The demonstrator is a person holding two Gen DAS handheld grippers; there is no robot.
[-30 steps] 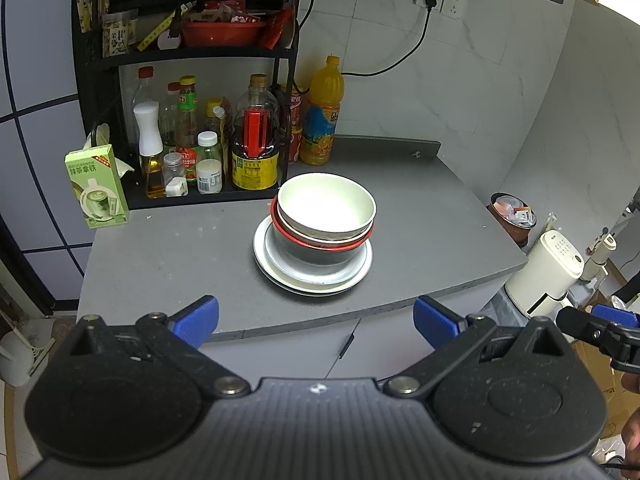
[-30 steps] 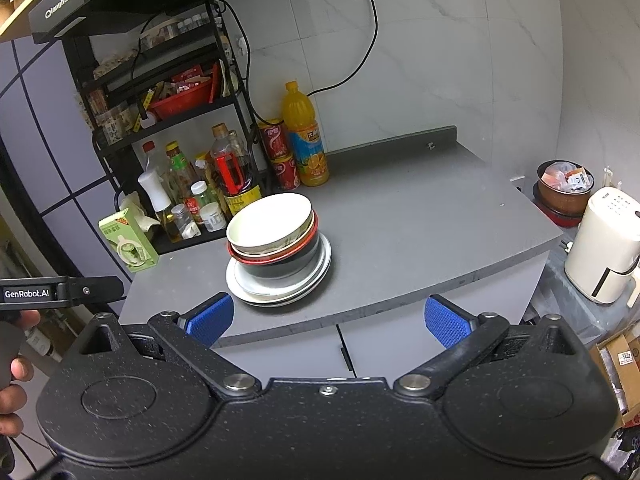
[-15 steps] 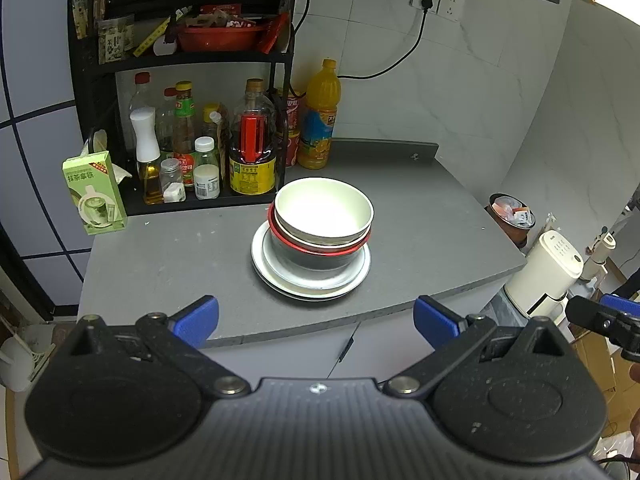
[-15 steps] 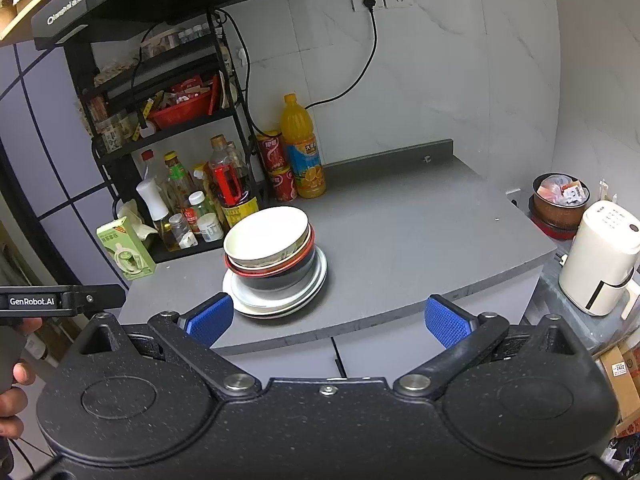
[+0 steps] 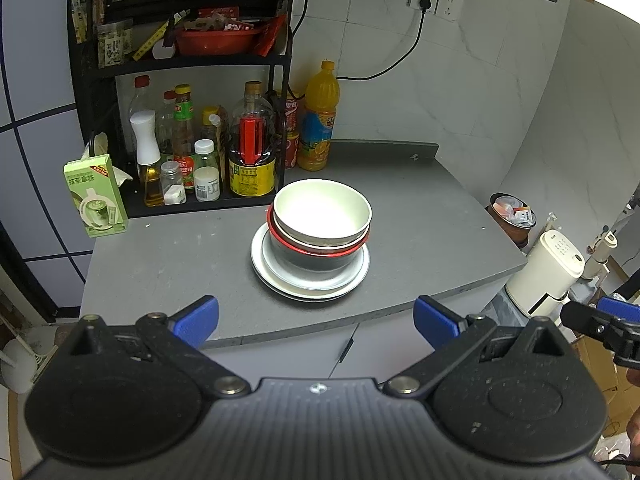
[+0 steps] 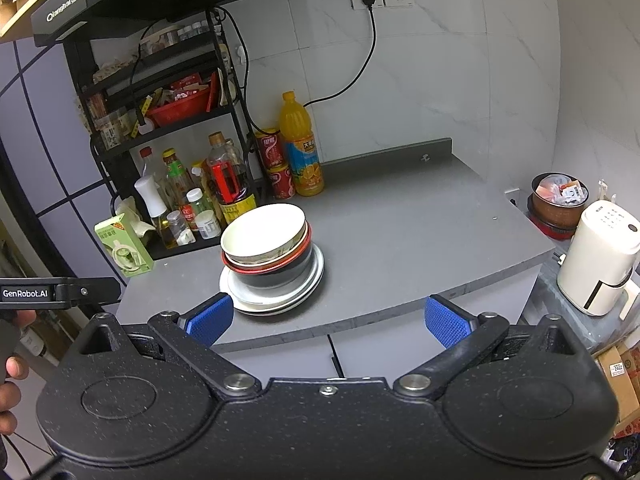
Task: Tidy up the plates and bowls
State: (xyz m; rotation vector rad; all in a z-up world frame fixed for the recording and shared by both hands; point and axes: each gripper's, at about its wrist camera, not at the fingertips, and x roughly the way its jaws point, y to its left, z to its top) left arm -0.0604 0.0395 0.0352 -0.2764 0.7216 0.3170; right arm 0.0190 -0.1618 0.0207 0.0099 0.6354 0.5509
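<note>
A stack stands on the grey counter [image 5: 420, 224]: a white bowl [image 5: 322, 209] on top, a red-rimmed black bowl [image 5: 316, 254] under it, and white plates [image 5: 308, 284] at the bottom. The stack also shows in the right wrist view, with the white bowl [image 6: 264, 232] above the plates [image 6: 276, 300]. My left gripper [image 5: 316, 322] is open and empty, back from the counter's front edge. My right gripper [image 6: 328, 318] is open and empty, also off the counter's front edge, to the right of the stack.
A black rack [image 5: 180, 64] with bottles stands at the back left, with a green carton [image 5: 96, 196] beside it. An orange juice bottle [image 5: 318, 120] and red cans stand behind the stack. A white appliance [image 6: 600, 256] and a bin [image 6: 558, 200] stand to the right, below the counter.
Both grippers have drawn back from the counter a little, so the stack looks smaller. The jaws stay open. The stack has not moved.
</note>
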